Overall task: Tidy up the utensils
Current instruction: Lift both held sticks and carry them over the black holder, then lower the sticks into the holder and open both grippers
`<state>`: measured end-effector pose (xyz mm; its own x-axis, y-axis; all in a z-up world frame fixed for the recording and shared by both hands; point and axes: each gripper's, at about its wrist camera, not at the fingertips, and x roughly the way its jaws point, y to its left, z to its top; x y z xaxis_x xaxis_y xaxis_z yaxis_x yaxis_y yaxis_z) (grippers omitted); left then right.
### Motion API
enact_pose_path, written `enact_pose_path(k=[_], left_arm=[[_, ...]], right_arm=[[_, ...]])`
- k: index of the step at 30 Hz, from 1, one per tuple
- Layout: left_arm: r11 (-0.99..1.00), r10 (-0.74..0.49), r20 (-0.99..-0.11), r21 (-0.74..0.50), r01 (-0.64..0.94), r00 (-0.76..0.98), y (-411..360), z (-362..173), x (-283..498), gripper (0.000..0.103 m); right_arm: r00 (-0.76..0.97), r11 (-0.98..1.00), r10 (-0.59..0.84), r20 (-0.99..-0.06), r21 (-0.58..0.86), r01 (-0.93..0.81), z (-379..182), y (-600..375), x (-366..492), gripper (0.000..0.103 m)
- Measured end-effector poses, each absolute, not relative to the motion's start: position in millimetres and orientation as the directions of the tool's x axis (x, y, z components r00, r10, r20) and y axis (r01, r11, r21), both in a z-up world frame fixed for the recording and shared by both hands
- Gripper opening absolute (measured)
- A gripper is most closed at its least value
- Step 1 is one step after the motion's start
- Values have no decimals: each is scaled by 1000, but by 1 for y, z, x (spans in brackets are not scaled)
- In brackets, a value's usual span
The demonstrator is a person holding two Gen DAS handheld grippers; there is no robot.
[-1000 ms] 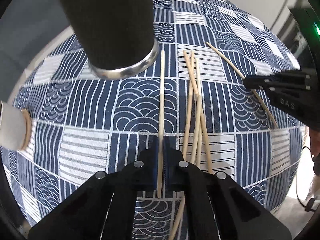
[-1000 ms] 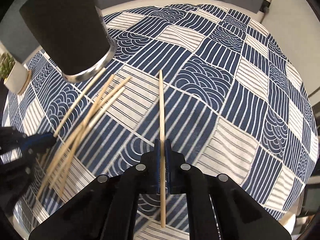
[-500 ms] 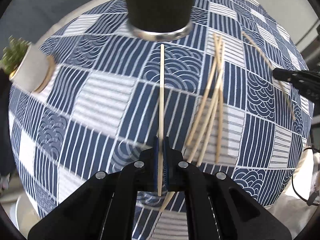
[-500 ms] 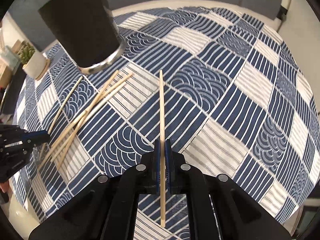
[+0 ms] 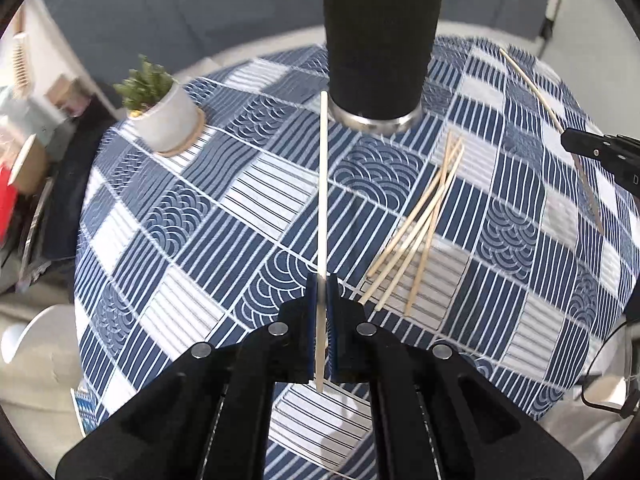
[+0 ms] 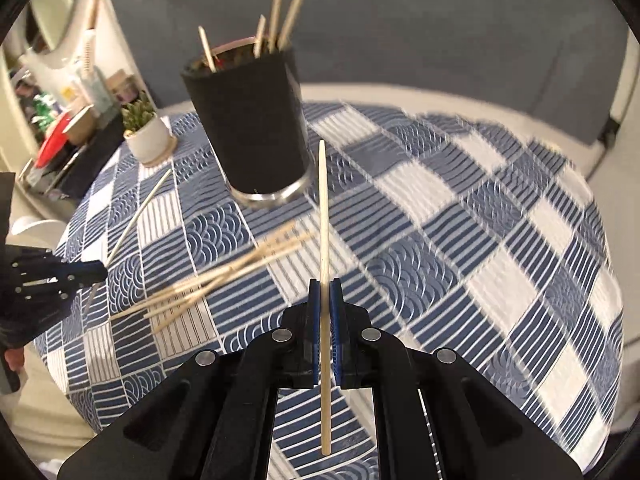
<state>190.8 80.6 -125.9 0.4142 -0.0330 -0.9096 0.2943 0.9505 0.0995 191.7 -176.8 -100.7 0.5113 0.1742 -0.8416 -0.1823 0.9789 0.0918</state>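
My left gripper (image 5: 322, 286) is shut on a wooden chopstick (image 5: 322, 184) that points at the black cup (image 5: 378, 44), which holds several chopsticks. My right gripper (image 6: 325, 290) is shut on another chopstick (image 6: 323, 208), its tip beside the same cup (image 6: 252, 120). Both are raised above the table. Several loose chopsticks (image 5: 420, 228) lie on the blue patterned cloth (image 5: 200, 220), right of my left gripper and left of my right one (image 6: 224, 280). The right gripper shows at the right edge of the left wrist view (image 5: 600, 152), the left gripper at the left edge of the right wrist view (image 6: 60, 276).
A small potted plant (image 5: 160, 108) in a white pot stands at the table's back left, also in the right wrist view (image 6: 146, 136). Cluttered shelves (image 6: 60, 92) lie beyond the table's left side. The round table's edge curves off on all sides.
Both grippers have lifted and tilted up with their chopsticks. The cup's rim and the chopsticks inside it have come into view, and the plant and room behind show more.
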Motion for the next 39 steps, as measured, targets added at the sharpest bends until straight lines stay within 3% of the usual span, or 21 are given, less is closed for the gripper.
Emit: enact_pose_path(k=[9, 19, 27, 32, 39], left_arm=[[966, -12, -865, 119, 230, 502, 71, -70, 194, 5], [968, -93, -773, 77, 238, 627, 58, 4, 241, 5], [946, -272, -699, -68, 318, 662, 37, 30, 297, 5], [912, -401, -642, -210, 353, 653, 35, 24, 335, 5], [857, -515, -559, -307, 415, 650, 31, 5, 363, 5]], right_arm=[[580, 946, 301, -757, 158, -284, -53, -176, 213, 5], [635, 894, 444, -632, 266, -361, -6, -162, 270, 5], [694, 833, 541, -475, 414, -366, 10, -178, 318, 5], [690, 779, 591, -418, 518, -354, 0, -186, 348, 5], [697, 728, 637, -330, 554, -403, -12, -170, 365, 5]])
